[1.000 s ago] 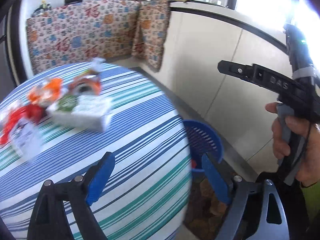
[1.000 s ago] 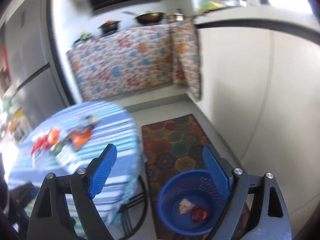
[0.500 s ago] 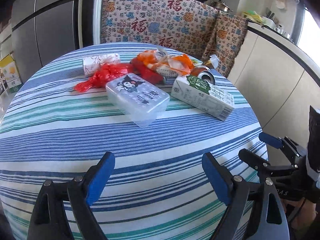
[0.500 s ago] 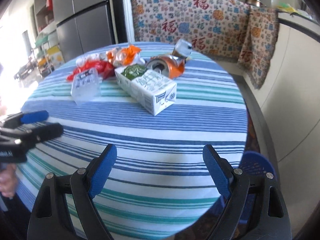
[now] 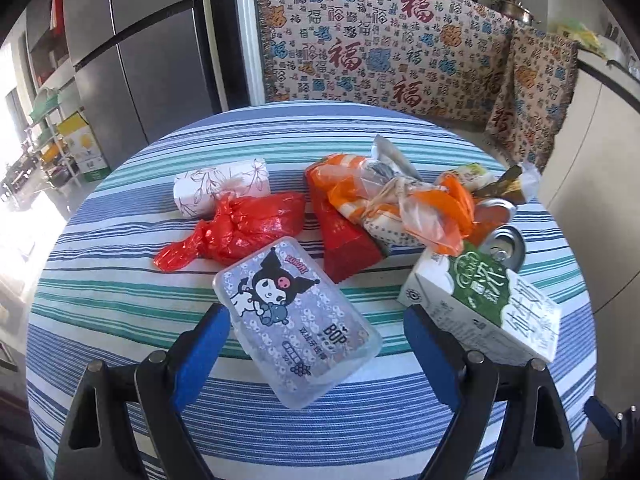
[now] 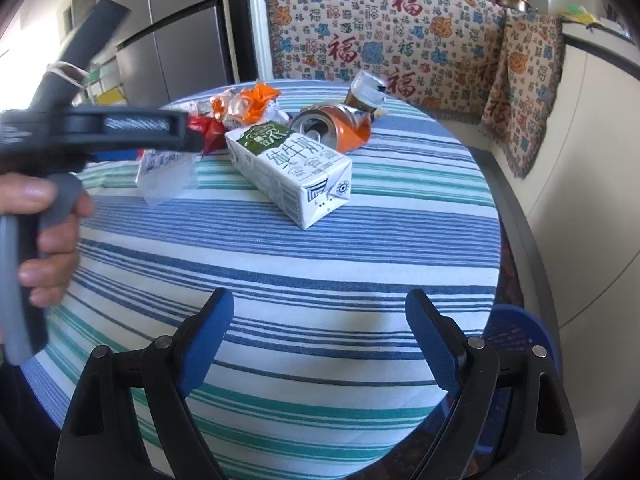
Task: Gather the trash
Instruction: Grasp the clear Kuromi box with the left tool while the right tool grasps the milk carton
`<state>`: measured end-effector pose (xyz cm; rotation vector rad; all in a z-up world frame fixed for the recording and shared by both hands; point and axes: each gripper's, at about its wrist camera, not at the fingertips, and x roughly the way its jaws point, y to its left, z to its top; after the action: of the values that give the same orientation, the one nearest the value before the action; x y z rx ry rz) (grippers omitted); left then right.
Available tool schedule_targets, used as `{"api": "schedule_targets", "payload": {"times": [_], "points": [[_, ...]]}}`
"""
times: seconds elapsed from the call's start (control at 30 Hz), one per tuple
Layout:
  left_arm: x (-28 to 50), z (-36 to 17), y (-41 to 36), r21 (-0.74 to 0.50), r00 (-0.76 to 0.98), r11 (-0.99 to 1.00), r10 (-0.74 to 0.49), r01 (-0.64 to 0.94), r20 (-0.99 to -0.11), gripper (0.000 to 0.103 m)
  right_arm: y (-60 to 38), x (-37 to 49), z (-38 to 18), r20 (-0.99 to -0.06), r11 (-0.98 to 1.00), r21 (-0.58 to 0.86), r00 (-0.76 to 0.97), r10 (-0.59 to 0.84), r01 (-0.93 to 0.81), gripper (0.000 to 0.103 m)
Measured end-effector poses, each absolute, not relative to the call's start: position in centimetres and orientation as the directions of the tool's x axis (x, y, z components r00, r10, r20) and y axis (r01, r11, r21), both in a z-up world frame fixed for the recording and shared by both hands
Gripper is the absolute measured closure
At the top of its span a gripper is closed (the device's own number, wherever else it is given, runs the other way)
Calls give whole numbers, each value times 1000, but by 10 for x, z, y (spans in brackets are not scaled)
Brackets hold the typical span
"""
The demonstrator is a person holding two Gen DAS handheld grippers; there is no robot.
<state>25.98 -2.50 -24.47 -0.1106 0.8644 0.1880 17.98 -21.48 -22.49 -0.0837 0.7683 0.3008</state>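
On the round table (image 5: 120, 304) with the striped cloth lies a heap of trash. Near the left gripper (image 5: 316, 344) sits a clear plastic box (image 5: 296, 320) with a cartoon on top. The box lies between the wide-open jaws, but the blue pads do not touch it. Just beside it are a red bag (image 5: 240, 228), a milk carton (image 5: 484, 304) and a squashed can (image 5: 504, 240). The right gripper (image 6: 320, 332) is wide open too, over bare cloth, holding nothing. A blue basket (image 6: 516, 332) peeks out past the table edge.
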Motion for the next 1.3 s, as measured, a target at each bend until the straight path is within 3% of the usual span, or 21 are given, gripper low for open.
{"api": "schedule_targets", "payload": {"times": [0.07,0.33,0.6,0.63,0.7,0.73,0.77,0.83,0.87,1.07,1.23,1.3], "points": [[258,-248,-19,8,621,972,158,-236,-767,12,-219,182,-222,-688,955,34,686,236,-295,14],[236,-242,28,0,608,980,124,-200,-784,11,-218,232,-219,-702,922,56,642,309,-383,13],[231,-245,62,-155,606,986,-83,-67,-791,12,-196,273,-224,-726,893,39,602,333,-448,12],[232,-243,61,-155,613,986,-89,-56,-785,12,-195,274,-226,-730,890,42,594,338,-455,13],[236,-241,60,-156,621,987,-99,-38,-777,12,-193,274,-228,-734,885,70,577,358,-459,35],[238,-241,58,-158,622,987,-103,-34,-777,13,-193,271,-228,-732,881,93,568,376,-464,41],[240,-240,57,-156,622,987,-102,-34,-776,14,-192,268,-227,-731,885,88,574,369,-457,41],[240,-239,58,-164,625,986,-114,-22,-772,36,-188,260,-225,-733,892,64,585,346,-447,41],[239,-239,58,-175,621,984,-131,-11,-773,37,-187,254,-225,-735,897,67,586,340,-437,41],[215,-236,71,-166,608,985,-160,47,-777,37,-170,213,-223,-744,927,72,600,295,-367,44],[190,-234,95,-139,597,987,-158,78,-787,36,-136,190,-217,-733,908,84,592,335,-410,43],[188,-236,100,-137,598,987,-157,79,-786,30,-127,189,-216,-729,903,78,594,340,-422,33]]}}
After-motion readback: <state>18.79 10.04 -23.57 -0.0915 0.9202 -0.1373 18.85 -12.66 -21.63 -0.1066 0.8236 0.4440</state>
